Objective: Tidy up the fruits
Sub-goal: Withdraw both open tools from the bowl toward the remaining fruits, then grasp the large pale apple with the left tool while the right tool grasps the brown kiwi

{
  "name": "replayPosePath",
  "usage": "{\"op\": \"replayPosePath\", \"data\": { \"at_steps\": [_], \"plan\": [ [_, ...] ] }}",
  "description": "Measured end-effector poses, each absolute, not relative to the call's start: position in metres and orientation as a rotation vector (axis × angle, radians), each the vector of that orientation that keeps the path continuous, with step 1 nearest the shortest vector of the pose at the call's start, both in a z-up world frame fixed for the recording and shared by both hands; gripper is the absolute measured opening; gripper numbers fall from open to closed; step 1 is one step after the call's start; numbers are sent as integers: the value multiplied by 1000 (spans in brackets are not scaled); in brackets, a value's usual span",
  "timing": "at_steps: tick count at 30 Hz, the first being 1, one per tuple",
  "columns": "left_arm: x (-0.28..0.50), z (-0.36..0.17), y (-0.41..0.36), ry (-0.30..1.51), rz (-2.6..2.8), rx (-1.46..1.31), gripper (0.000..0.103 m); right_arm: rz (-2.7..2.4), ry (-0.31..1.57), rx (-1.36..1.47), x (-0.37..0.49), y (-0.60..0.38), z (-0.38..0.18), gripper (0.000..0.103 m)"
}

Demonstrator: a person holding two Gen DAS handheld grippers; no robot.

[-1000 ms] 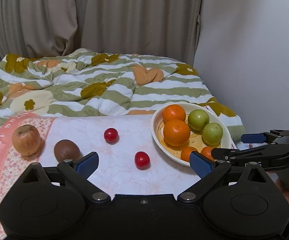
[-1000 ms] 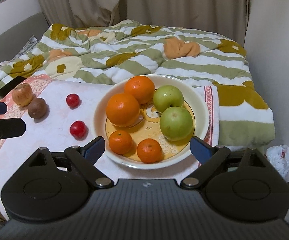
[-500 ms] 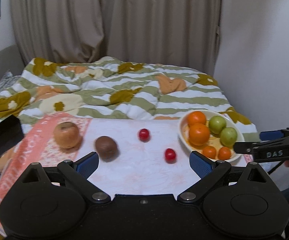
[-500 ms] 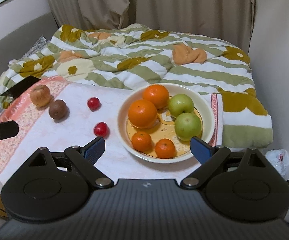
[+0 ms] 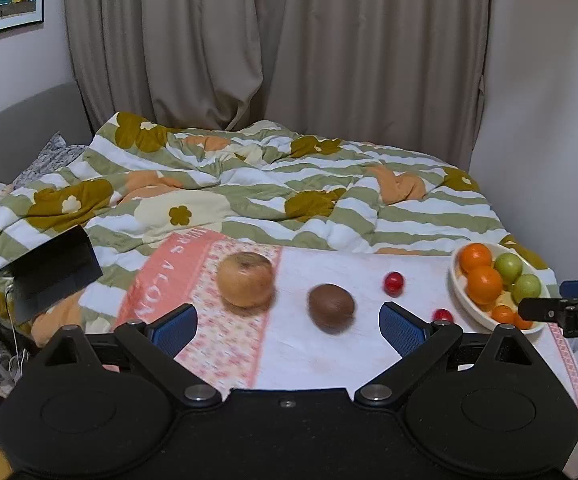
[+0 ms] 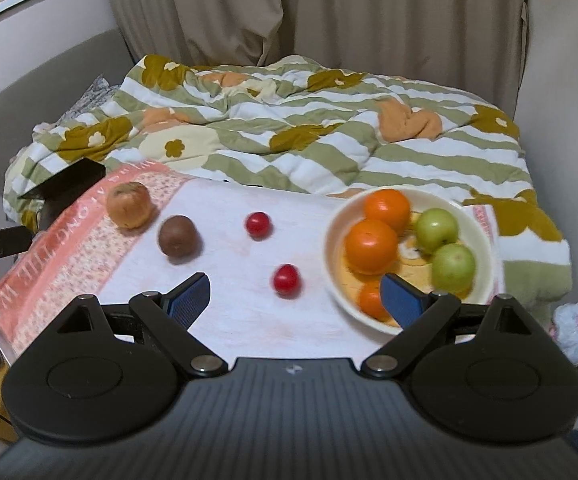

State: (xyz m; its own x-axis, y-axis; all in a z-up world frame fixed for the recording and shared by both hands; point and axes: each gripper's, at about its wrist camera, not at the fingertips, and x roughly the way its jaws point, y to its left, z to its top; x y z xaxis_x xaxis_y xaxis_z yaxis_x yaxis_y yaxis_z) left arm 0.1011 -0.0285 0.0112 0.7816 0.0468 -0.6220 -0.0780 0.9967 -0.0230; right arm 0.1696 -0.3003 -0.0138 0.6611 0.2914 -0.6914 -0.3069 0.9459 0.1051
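A cream bowl [image 6: 483, 240] at the table's right holds oranges [image 6: 371, 246] and green fruits [image 6: 453, 266]; it also shows in the left wrist view [image 5: 459, 286]. On the cloth lie a tan apple [image 5: 245, 279] [image 6: 129, 204], a brown kiwi [image 5: 331, 307] [image 6: 179, 236] and two red cherry tomatoes [image 6: 257, 224] [image 6: 287, 279]. My left gripper [image 5: 287, 326] is open and empty, hovering before the apple and kiwi. My right gripper [image 6: 295, 296] is open and empty, near the front tomato and the bowl's front edge.
The table has a white and pink floral cloth [image 6: 225, 312]. A bed with a striped flowered quilt [image 5: 273, 196] lies behind it. A black box [image 5: 53, 270] sits at the table's left end. A white bag [image 6: 575, 326] lies on the floor at right.
Both grippers have pulled back, up and to the left; the fruits look smaller and farther. The left view now centres on the apple and kiwi. No fruit has moved.
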Motion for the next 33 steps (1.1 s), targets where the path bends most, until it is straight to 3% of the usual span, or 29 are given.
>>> {"op": "replayPosePath", "data": {
  "at_steps": [17,33],
  "plan": [
    [200,-34,78,806,-119,-18,100,255,829,-5,208,-178,-56,103],
    [279,-93,79,967,-262,-140,99,299,929,-116,252,-121,-115,103]
  ]
}}
